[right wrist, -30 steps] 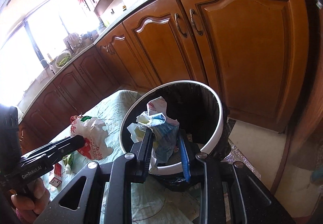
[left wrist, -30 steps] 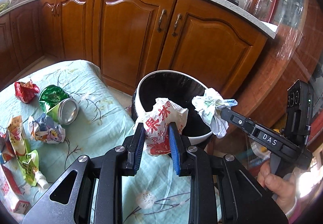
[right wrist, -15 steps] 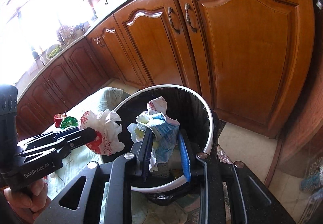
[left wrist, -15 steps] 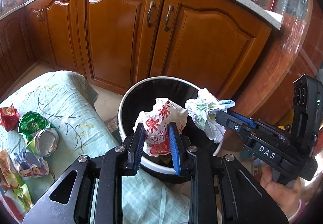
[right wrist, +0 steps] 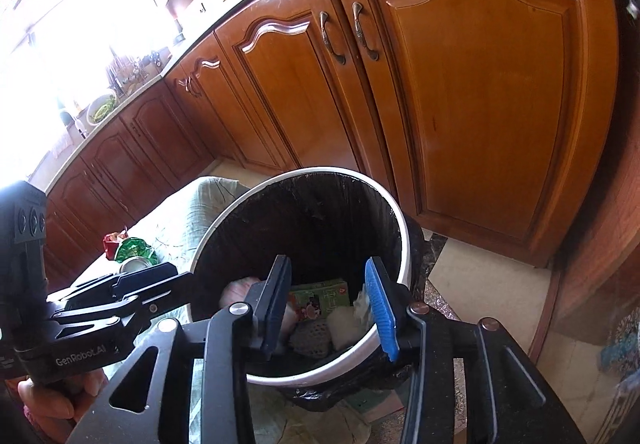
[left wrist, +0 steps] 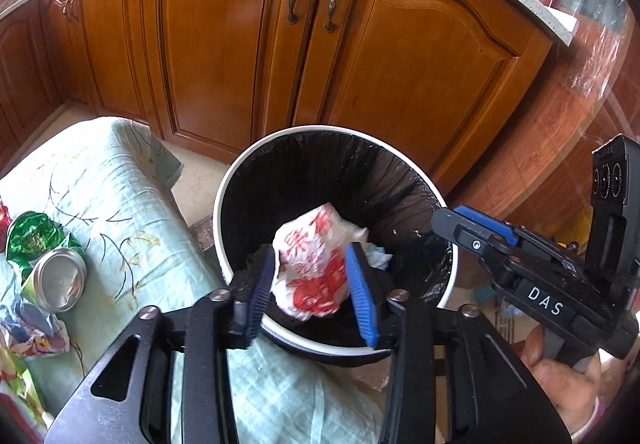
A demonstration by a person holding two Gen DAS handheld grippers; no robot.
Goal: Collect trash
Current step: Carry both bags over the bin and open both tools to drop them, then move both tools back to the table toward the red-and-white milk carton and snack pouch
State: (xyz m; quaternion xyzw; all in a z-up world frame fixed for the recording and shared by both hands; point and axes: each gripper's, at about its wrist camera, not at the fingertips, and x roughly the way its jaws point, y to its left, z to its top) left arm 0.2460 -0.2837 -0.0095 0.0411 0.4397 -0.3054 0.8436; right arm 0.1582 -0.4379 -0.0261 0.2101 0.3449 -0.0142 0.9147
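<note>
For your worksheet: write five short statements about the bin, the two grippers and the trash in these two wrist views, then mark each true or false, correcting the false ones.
1. The trash bin has a black liner. True.
2. The right gripper grips a crumpled wrapper. False: its jaws are open and empty.
3. The left gripper is open above the bin. True.
4. The red-and-white wrapper lies on the tablecloth. False: it is over the bin.
5. An opened can lies on the tablecloth. True.
</note>
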